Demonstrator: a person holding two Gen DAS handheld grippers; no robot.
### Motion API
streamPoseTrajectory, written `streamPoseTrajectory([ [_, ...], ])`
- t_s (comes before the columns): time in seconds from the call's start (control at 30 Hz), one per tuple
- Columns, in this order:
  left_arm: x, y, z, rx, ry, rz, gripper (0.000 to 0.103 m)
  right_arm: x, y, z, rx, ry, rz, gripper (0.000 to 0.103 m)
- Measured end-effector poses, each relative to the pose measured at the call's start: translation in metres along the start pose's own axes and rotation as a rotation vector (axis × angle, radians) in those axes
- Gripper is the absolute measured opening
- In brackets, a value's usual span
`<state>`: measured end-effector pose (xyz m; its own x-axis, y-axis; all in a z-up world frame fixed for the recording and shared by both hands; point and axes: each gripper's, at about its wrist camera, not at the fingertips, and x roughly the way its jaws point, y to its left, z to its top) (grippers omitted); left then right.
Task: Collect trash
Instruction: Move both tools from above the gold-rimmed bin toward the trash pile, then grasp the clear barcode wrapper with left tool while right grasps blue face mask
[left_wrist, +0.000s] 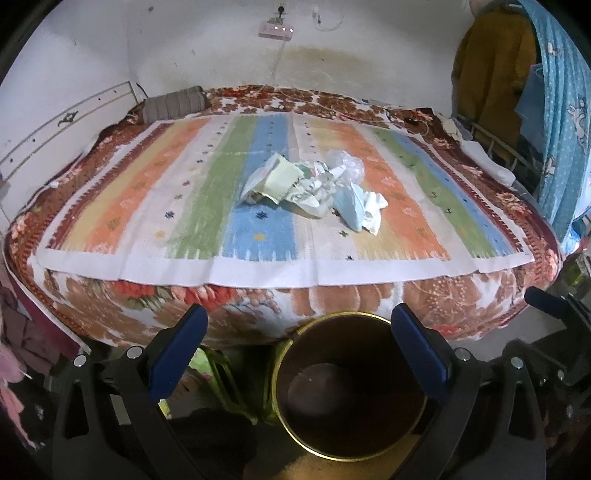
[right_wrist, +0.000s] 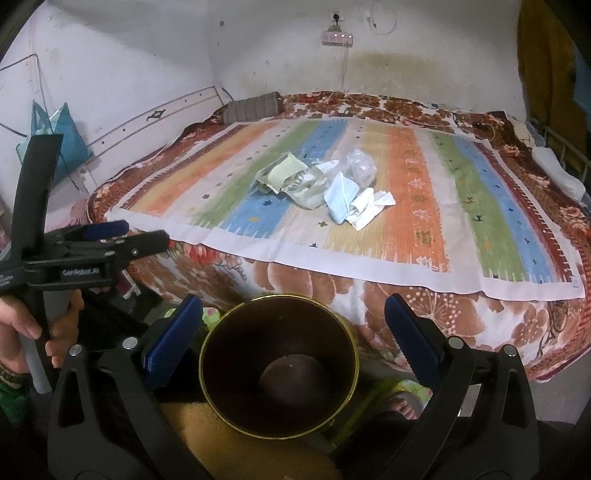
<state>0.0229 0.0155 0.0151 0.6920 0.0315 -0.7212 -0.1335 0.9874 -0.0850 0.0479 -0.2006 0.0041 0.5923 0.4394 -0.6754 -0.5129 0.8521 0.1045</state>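
Note:
A pile of trash (left_wrist: 314, 188), crumpled paper, a blue face mask and clear plastic, lies in the middle of the striped mat (left_wrist: 147, 206) on the bed; it also shows in the right wrist view (right_wrist: 325, 184). A round dark bin with a gold rim (left_wrist: 351, 391) stands on the floor in front of the bed, empty, also in the right wrist view (right_wrist: 280, 365). My left gripper (left_wrist: 299, 325) is open and empty above the bin. My right gripper (right_wrist: 293, 314) is open and empty above the bin too. The left gripper (right_wrist: 122, 236) shows at the left of the right wrist view.
The bed (left_wrist: 332, 299) has a floral blanket. A striped pillow (left_wrist: 173, 103) lies at its far left. A wall with a power strip (left_wrist: 276, 29) is behind. Hanging clothes and a blue curtain (left_wrist: 565, 122) are at the right. A blue bag (right_wrist: 55, 140) hangs left.

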Motion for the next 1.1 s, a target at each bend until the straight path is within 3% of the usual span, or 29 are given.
streamPoseTrajectory([
  [0.23, 0.004, -0.007, 0.018, 0.074, -0.039, 0.090, 0.097, 0.009, -0.002, 0.012, 0.003, -0.002, -0.022, 0.094],
  [0.6, 0.033, 0.009, 0.058, 0.080, 0.002, 0.111, 0.097, 0.033, -0.017, 0.045, 0.025, 0.028, -0.027, 0.094],
  [0.77, 0.066, 0.006, 0.077, 0.138, 0.052, 0.121, 0.097, 0.047, -0.011, 0.069, -0.025, 0.025, -0.031, 0.094],
  [0.97, 0.086, 0.013, 0.095, 0.163, 0.065, 0.137, 0.097, 0.070, -0.013, 0.087, -0.063, 0.068, -0.062, 0.094],
  [1.1, 0.102, 0.021, 0.109, 0.159, 0.074, 0.141, 0.097, 0.087, -0.025, 0.096, -0.005, 0.110, -0.040, 0.094],
])
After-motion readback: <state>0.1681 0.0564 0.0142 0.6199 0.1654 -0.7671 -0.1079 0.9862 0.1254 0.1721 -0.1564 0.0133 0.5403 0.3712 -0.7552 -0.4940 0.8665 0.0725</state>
